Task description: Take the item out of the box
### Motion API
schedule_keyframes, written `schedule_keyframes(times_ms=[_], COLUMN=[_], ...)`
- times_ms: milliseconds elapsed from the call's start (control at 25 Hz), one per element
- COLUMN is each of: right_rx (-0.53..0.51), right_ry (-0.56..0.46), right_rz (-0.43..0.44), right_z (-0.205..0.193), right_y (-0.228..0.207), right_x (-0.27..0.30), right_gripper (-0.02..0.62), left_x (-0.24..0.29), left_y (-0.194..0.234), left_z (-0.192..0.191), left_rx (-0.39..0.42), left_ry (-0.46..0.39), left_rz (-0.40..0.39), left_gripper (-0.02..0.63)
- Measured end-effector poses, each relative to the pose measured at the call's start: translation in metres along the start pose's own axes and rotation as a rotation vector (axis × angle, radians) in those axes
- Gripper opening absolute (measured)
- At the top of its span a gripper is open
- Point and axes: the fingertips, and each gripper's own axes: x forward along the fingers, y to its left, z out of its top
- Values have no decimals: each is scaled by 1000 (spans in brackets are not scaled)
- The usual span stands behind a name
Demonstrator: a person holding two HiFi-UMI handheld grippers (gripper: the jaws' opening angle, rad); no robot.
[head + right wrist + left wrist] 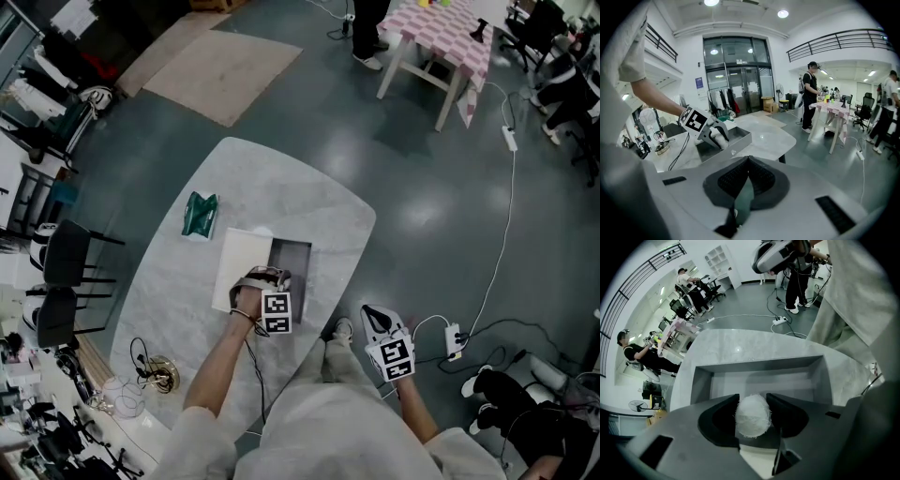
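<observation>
— Pale marble desk [319, 202] on a grey hall floor, seen from above. An open grey box [298, 255] sits mid-desk, with its white lid [242, 262] just beside it at nine o'clock.
— Is the item out?
— Not yet, I judge. The left tongs [265, 279] reach down into the box, clenched on a white fluffy ball [753, 414]. Lifting it clear is what is left.
— And the other hand?
— The right tongs [747, 161] hang clenched and empty off the desk, at five o'clock. A green packet [200, 214] lies at ten o'clock of the box, a cable [141, 352] at seven. Neither blocks the way up; only the box walls stand close.
</observation>
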Motion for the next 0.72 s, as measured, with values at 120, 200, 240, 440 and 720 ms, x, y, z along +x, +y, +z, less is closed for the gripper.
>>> schedule_keyframes(times_ms=[120,200,240,440,720], right_rx=[-8,-17,-21,-37,-77], right_ry=[-8,-21,-24,-25,-49], right_rz=[2,0,0,14,16], right_z=[1,3,4,8,20], right_y=[3,6,7,18,27], right_x=[1,2,2,3,4], right_gripper=[2,2,2,2,2], left_x=[-7,-13,-15,-31,-58], left_y=[0,-2,-3,-5,-3], left_z=[2,1,0,1,3], left_rx=[-12,-18,-20,-39,-91], left_ry=[-9,-10,-10,-22,-56], left_rz=[25,38,45,93,169], left_gripper=[181,181,181,181,181])
